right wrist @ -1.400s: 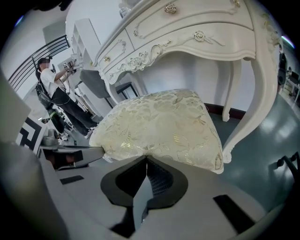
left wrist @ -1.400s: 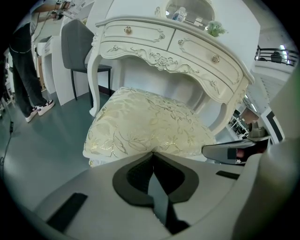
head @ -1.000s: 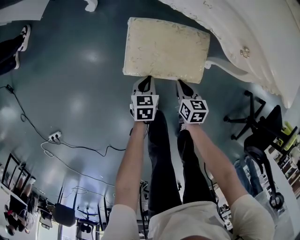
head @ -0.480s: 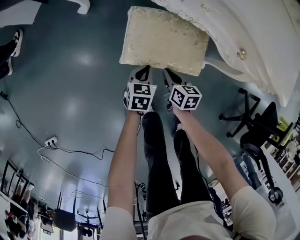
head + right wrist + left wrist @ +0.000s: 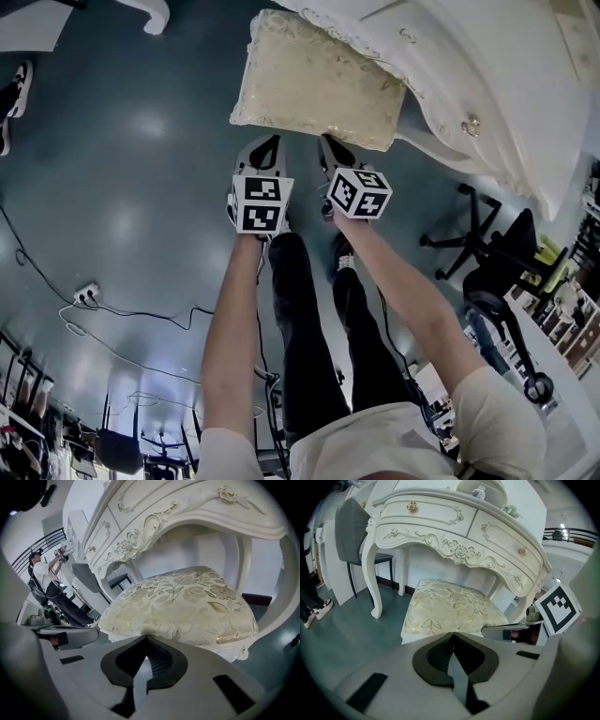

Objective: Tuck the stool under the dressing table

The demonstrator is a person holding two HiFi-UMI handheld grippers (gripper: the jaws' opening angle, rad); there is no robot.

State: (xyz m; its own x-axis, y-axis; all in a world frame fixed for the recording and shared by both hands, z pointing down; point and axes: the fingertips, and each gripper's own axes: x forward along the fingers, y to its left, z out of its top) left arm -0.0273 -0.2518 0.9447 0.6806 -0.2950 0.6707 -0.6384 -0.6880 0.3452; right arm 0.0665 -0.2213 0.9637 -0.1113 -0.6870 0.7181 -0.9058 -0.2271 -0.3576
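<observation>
Pushing against the stool (image 5: 319,80) with the left gripper (image 5: 270,141) and the right gripper (image 5: 328,142) side by side, both with fingers clenched together on nothing, tips touching the near edge of the cream flowered cushion. Compared with one second ago, seeing the stool farther in under the carved front of the white dressing table (image 5: 487,84), its far right corner now covered by the tabletop edge, its near part out over the blue-grey floor (image 5: 141,169). Also finding both grippers higher in the head view than before, following the cushion edge.
</observation>
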